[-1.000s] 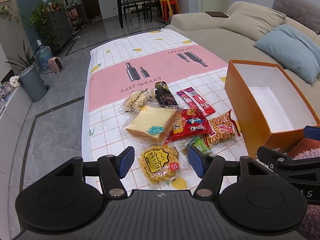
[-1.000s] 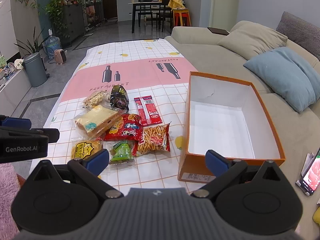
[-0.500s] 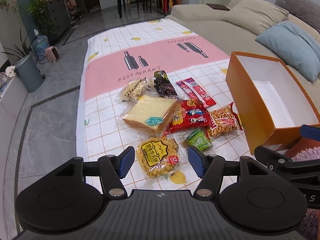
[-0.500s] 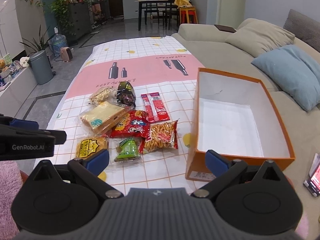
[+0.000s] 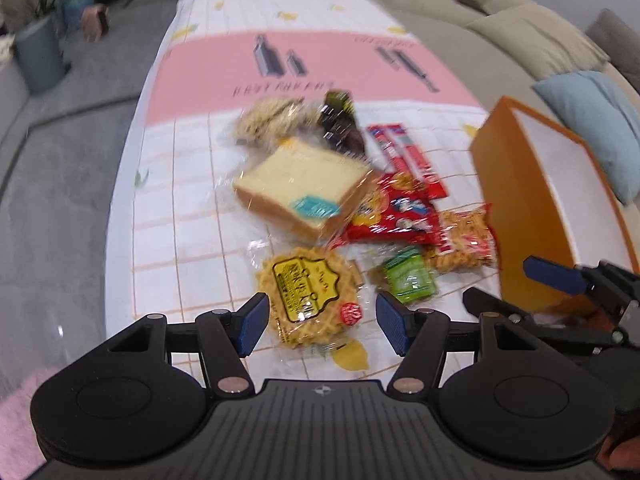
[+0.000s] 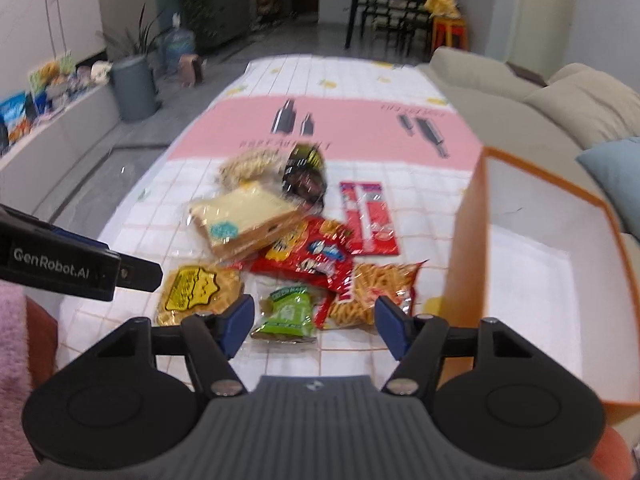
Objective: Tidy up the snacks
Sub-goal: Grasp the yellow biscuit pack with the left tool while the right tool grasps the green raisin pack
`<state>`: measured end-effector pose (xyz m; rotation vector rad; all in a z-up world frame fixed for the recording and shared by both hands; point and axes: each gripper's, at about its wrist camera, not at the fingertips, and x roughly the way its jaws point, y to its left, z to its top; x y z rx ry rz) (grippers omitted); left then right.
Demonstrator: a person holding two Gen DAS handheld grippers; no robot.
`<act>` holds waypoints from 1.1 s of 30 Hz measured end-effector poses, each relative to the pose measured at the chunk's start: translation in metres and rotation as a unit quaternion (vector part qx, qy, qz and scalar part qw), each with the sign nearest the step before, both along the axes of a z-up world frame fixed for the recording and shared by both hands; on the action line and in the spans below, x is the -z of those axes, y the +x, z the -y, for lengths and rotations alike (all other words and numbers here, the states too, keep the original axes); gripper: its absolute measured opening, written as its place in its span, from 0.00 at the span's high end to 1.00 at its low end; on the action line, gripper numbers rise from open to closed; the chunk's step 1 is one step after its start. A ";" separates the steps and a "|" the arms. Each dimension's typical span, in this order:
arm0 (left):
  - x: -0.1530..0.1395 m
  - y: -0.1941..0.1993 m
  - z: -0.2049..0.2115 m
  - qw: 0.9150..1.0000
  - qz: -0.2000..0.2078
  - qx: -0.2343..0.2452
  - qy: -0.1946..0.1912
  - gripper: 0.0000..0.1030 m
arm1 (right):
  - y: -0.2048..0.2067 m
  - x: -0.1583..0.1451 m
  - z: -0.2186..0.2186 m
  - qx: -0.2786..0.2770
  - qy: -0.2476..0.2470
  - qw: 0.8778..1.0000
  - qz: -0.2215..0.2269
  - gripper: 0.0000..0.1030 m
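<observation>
Several wrapped snacks lie in a heap on the tablecloth (image 5: 192, 184): a bread slice (image 5: 304, 188), a yellow round cracker pack (image 5: 308, 296), a small green pack (image 5: 408, 276), a red bag (image 5: 392, 216), an orange stick-snack bag (image 5: 464, 240) and a red strip pack (image 5: 408, 156). My left gripper (image 5: 320, 320) is open, its fingers either side of the yellow pack, above it. My right gripper (image 6: 314, 320) is open over the green pack (image 6: 288, 312) and stick-snack bag (image 6: 376, 292). An empty orange box (image 6: 536, 280) stands to the right.
A beige sofa (image 6: 520, 92) with a blue cushion (image 5: 596, 120) runs along the right side. A grey bin (image 6: 134, 88) and plants stand on the floor at the left. The pink far half of the cloth (image 6: 360, 128) holds nothing.
Both grippers have moved forward and down toward the snack heap. The right gripper's jaws have narrowed but stay open. Nothing has been taken hold of.
</observation>
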<state>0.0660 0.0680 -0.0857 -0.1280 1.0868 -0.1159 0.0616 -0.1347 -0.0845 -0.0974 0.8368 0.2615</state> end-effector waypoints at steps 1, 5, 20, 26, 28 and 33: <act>0.006 0.005 -0.002 1.000 -0.011 -0.008 -0.008 0.30 | 0.006 0.007 -0.003 -0.005 0.002 1.000 -0.009 0.38; 0.031 0.024 -0.010 0.998 -0.043 -0.044 -0.022 0.30 | 0.025 0.031 -0.014 -0.017 0.012 0.999 -0.038 0.46; 0.082 0.056 -0.018 0.993 -0.084 -0.078 -0.039 0.12 | 0.066 0.088 -0.023 -0.024 0.031 0.995 -0.095 0.46; 0.087 0.060 -0.010 0.993 -0.087 -0.070 -0.046 0.04 | 0.065 0.097 -0.026 -0.031 0.034 0.994 -0.100 0.45; 0.088 0.061 -0.001 0.995 -0.082 -0.057 -0.028 0.02 | 0.064 0.098 -0.028 -0.035 0.027 0.995 -0.094 0.45; 0.091 0.059 0.019 0.996 -0.076 -0.026 0.030 0.04 | 0.060 0.099 -0.030 -0.047 0.017 0.995 -0.085 0.50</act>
